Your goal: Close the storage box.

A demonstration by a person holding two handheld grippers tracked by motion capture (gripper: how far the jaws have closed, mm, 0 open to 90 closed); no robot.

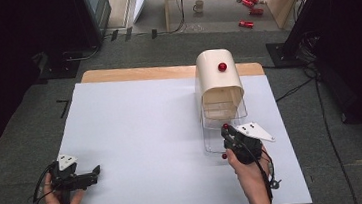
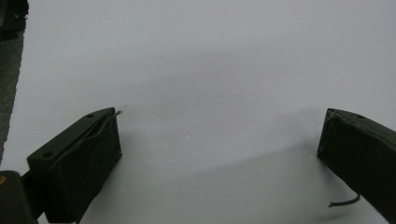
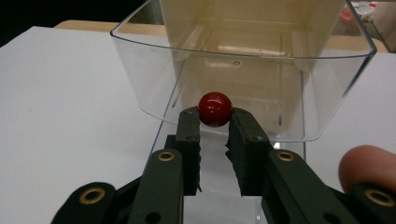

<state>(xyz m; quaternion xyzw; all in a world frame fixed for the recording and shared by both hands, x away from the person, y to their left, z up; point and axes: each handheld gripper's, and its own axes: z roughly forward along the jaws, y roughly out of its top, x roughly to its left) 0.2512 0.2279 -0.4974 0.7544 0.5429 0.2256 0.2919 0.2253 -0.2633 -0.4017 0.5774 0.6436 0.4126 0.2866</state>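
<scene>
1. The right hand-held gripper (image 3: 214,122) was closed on the small red knob (image 3: 215,108) of the clear drawer (image 3: 243,74), its two black jaws pinching the ball from either side at its middle
2. The drawer stood pulled part-way out of the cream cabinet (image 1: 218,76), which sat toward the far right of the white desk (image 1: 142,136). A second red knob (image 1: 222,67) showed on the cabinet's curved top
3. As far as I could see, the drawer held nothing; its clear walls showed only the cream shell behind
4. The left hand-held gripper (image 1: 94,171) rested low at the near left of the desk, well apart from the cabinet, jaws spread wide with bare desk between them
5. Judgement: the step was moving the drawer by its knob. To do it well, the pull or push should run straight along the drawer's track, level with the desk, so the drawer would not bind
6. Judgement: the knob was round and glossy, so the grip needed to stay firm and centred; any twist of the wrist risked the ball slipping out
7. Judgement: the cabinet looked light. The idle left hand-held gripper could steady it if it began to slide
</scene>
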